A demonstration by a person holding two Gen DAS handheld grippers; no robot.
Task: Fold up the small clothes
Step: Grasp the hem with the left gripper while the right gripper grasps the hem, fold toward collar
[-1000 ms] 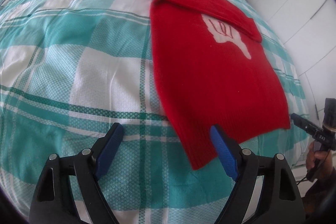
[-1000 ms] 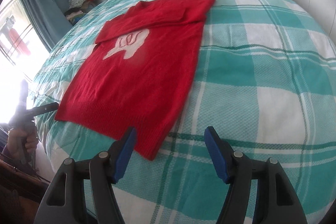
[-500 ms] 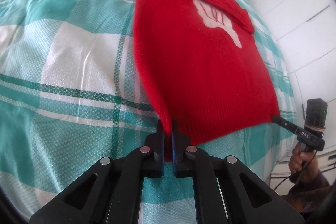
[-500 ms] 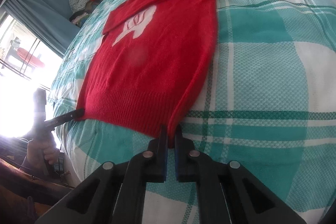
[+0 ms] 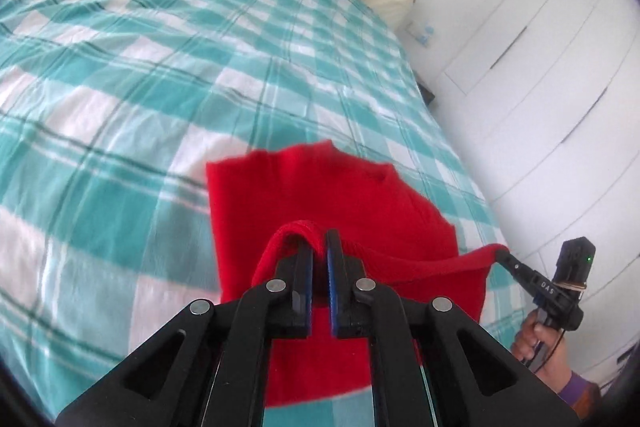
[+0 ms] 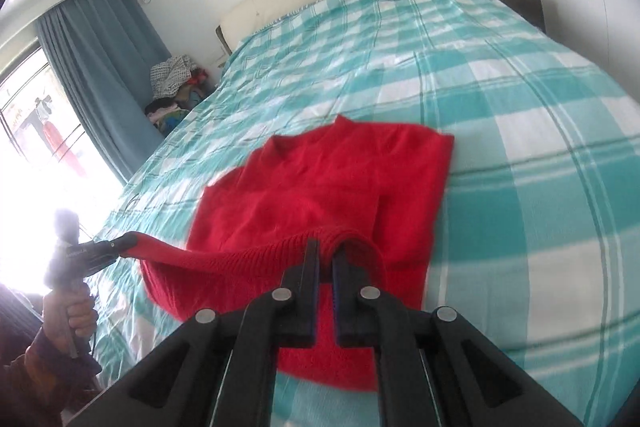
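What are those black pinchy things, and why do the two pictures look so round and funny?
They are hand-held grippers, like big tongs, and a person holds one in each hand. Each has a small round-eyed camera looking along its fingers, which bends the picture. One picture comes from the left gripper, the other from the right gripper. Both are squeezed shut on the bottom edge of a red sweater, one at each corner, lifting it up over the rest. The sweater lies on a bed with a green and white checked cover. In each picture you can spot the other gripper off to the side.
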